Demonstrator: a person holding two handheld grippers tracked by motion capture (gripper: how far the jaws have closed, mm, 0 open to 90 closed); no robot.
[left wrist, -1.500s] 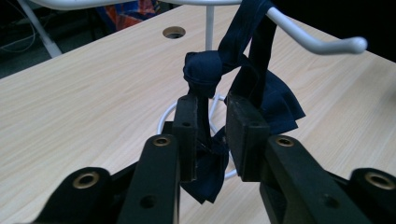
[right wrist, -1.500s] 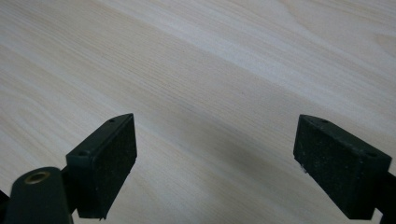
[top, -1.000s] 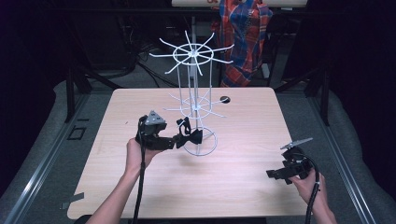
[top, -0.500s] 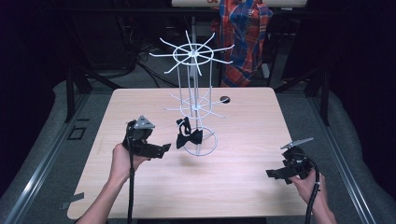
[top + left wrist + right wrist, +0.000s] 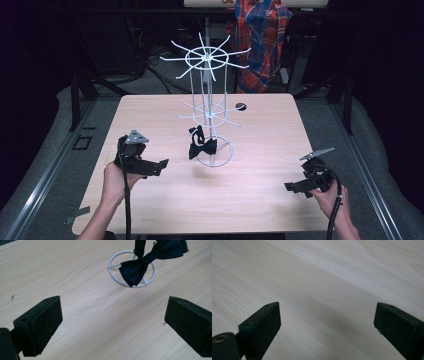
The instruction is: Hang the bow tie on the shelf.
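The high view shows the whole white rack [image 5: 207, 107] on the table [image 5: 260, 150]; the left gripper [image 5: 111, 322] view shows its ring base under a dark bow tie [image 5: 140, 265], ahead of wide, empty jaws. The right gripper [image 5: 327, 326], also wide and empty, faces bare wood.

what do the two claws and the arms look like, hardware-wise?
Both claws are black. The left claw carries a grey three-cornered plate on top and trails a black cable past the forearm. The right claw has a grey plate too and a black cable down by the wrist. Each has two blocky black jaws with matte, finely textured pads. Forearms are bare, no sleeves.
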